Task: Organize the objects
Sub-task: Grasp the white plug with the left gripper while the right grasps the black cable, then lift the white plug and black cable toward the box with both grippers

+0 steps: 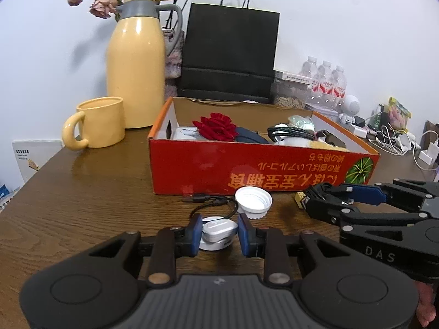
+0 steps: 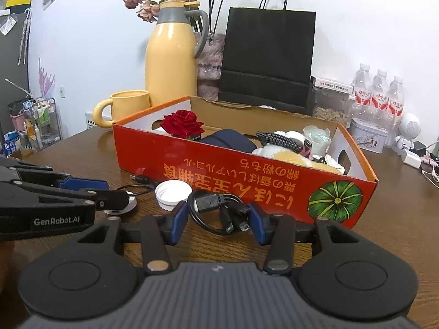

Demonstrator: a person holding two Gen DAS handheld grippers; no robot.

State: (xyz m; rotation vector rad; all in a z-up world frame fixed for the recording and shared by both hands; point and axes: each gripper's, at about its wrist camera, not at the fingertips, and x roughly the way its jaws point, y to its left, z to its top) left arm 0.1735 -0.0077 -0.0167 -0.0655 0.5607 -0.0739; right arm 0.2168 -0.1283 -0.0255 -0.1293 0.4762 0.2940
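A red cardboard box [image 1: 208,170] [image 2: 219,170] on the wooden table holds a red rose [image 1: 216,128], cables and soft items. My left gripper [image 1: 219,231] has its blue pads on either side of a small silver-white device [image 1: 218,233] with a black USB cable [image 1: 203,200]; it looks shut on the device. My right gripper [image 2: 218,219] is shut on a coiled black multi-plug cable [image 2: 216,208] and also shows in the left wrist view [image 1: 329,200]. A white screw cap [image 1: 253,200] [image 2: 172,192] lies in front of the box between them.
A yellow thermos jug [image 1: 135,63] and yellow mug [image 1: 98,122] stand behind left of the box. A black paper bag [image 1: 229,52] stands behind it. Water bottles [image 1: 326,82], a white robot figure [image 1: 349,108] and chargers sit at the back right.
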